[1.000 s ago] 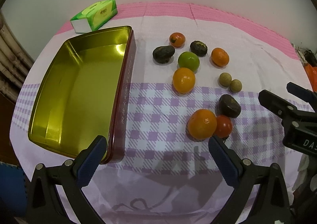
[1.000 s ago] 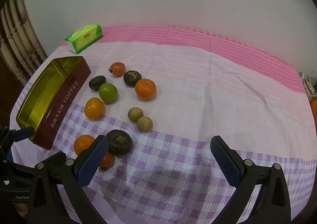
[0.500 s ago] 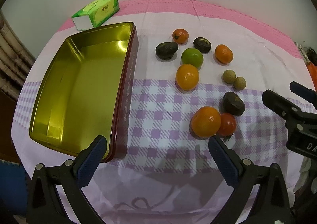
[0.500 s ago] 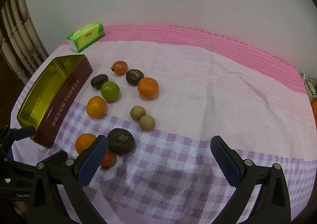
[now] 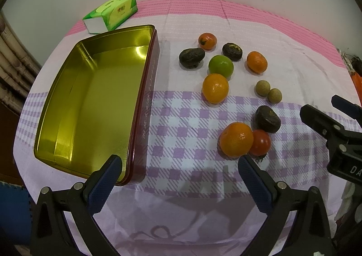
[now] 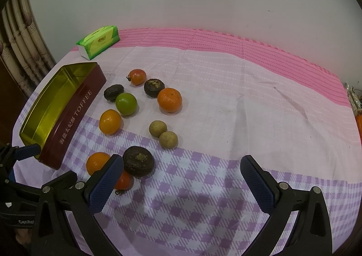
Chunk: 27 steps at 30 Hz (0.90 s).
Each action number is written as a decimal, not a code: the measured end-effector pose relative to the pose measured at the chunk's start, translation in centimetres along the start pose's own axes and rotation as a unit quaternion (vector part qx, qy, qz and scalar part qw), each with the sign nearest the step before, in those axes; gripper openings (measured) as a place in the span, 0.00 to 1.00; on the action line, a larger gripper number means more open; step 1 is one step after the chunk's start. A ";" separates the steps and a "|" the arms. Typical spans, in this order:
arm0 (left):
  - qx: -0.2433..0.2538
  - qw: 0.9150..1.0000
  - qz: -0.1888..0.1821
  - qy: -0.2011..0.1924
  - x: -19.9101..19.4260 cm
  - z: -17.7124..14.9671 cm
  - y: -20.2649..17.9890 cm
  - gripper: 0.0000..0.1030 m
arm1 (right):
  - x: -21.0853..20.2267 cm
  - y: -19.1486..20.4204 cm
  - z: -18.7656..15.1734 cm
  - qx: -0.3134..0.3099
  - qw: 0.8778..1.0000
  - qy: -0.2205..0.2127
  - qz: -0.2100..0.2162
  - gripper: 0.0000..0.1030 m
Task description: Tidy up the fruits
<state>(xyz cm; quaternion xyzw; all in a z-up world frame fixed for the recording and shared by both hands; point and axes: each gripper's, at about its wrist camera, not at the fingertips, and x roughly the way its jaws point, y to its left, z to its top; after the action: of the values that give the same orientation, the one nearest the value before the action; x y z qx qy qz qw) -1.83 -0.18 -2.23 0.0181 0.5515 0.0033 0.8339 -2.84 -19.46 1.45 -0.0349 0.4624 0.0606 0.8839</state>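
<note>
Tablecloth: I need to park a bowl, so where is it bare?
Bare: the pink-and-lilac tablecloth right of the two small tan round fruits, up to the pink band. Crowded: between the gold-lined maroon toffee tin and those fruits.

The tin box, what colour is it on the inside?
The tin box is shiny gold inside, with dark red outer walls. The left wrist view shows it best.

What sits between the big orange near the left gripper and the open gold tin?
Nothing visible: only bare checked cloth lies between the large orange and the gold tin. The tin's raised wall must be cleared.
</note>
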 end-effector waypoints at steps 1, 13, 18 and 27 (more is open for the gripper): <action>0.000 1.000 0.000 0.001 0.0 0.0 0.0 0.99 | 0.0 0.0 0.0 0.000 1.000 0.000 0.000 0.99; -0.001 1.000 0.000 0.003 0.1 0.1 0.0 0.99 | 0.0 0.1 -0.1 0.002 1.000 0.002 0.002 0.99; -0.001 1.000 -0.001 0.003 0.2 0.1 0.0 0.99 | 0.1 0.0 -0.2 0.003 1.000 0.002 0.002 0.99; 0.000 1.000 -0.004 0.001 0.1 0.1 -0.1 0.99 | 0.3 -0.7 -0.2 0.012 1.000 0.002 -0.004 0.99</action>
<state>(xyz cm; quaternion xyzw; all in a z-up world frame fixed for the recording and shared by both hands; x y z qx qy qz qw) -1.70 -0.29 -2.32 0.0159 0.5523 -0.0005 0.8335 -2.75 -20.14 1.04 -0.0262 0.4643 0.0510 0.8838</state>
